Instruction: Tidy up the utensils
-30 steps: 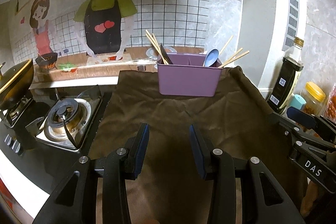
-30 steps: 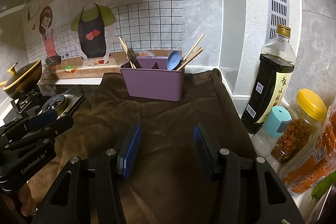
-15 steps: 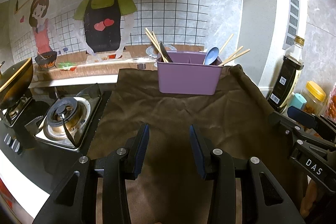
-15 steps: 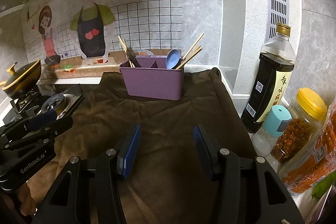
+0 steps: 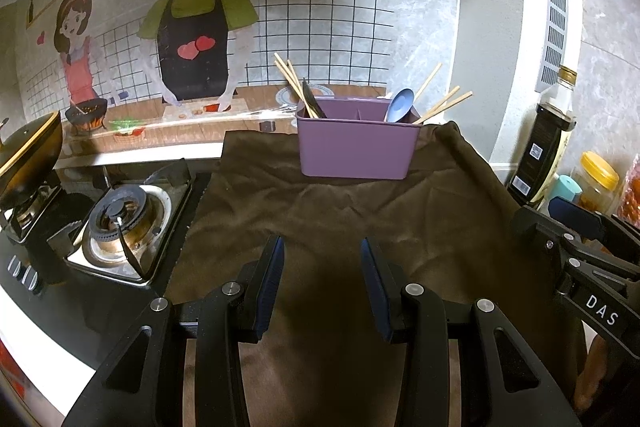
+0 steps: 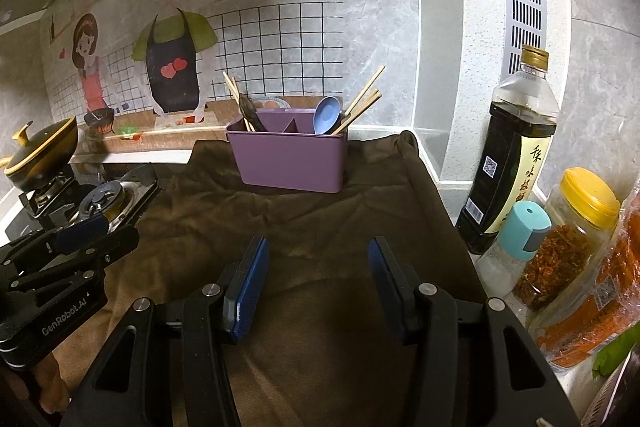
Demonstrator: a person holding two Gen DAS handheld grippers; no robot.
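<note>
A purple utensil caddy [image 5: 356,149] stands at the far end of a brown cloth [image 5: 344,215]; it also shows in the right wrist view [image 6: 290,161]. It holds wooden chopsticks [image 5: 290,79] and a dark utensil on its left side, and a blue spoon [image 5: 400,105] with more chopsticks [image 5: 444,105] on its right side. My left gripper [image 5: 322,251] is open and empty, low over the near part of the cloth. My right gripper [image 6: 316,249] is open and empty beside it, to its right.
A gas stove burner [image 5: 120,219] and a black pot [image 5: 28,151] are to the left of the cloth. A dark sauce bottle [image 6: 508,163], a yellow-lidded jar [image 6: 572,239], a teal-capped bottle [image 6: 516,239] and orange packets [image 6: 600,307] crowd the right wall.
Both grippers have drawn back slightly from the caddy and stay open. Nothing on the cloth has moved.
</note>
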